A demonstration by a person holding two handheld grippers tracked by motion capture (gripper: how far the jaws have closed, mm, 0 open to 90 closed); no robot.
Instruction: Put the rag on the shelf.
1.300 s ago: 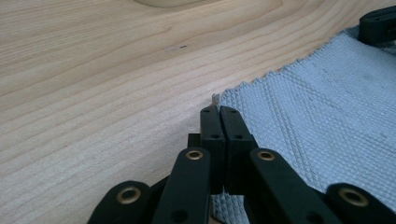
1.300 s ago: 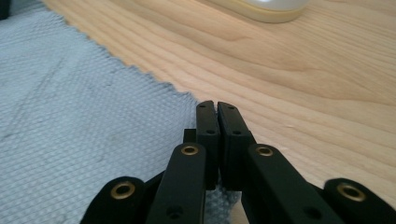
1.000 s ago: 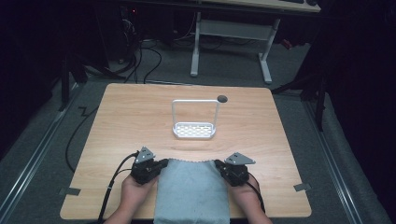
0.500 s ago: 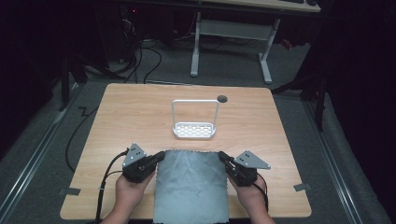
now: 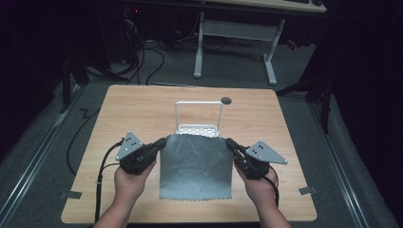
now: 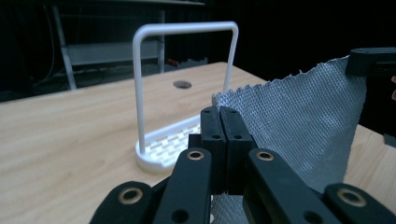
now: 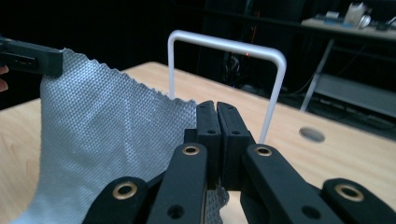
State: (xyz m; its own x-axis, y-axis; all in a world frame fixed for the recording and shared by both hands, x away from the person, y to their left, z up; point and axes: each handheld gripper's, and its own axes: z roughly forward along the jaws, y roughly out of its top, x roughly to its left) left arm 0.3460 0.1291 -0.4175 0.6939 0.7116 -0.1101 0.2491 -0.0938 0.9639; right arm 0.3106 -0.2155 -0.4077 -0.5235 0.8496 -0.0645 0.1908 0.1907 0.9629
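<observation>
Grey cloth stretched between both grippers, its far edge just before the white rack. Left gripper pinches the cloth's far left corner, jaws pressed together. Right gripper pinches the far right corner likewise. Near edge hangs over the wooden surface.

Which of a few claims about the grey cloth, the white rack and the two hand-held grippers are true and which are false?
1. Both hand-held grippers, left and right, pinch corners of the grey cloth. True.
2. The white rack lies on its side. False: it stands upright.
3. The cloth is draped over the rack's top bar. False: the bar is bare; the cloth is held in front of it.
4. The wooden table has a round hole beyond the rack. True.
</observation>
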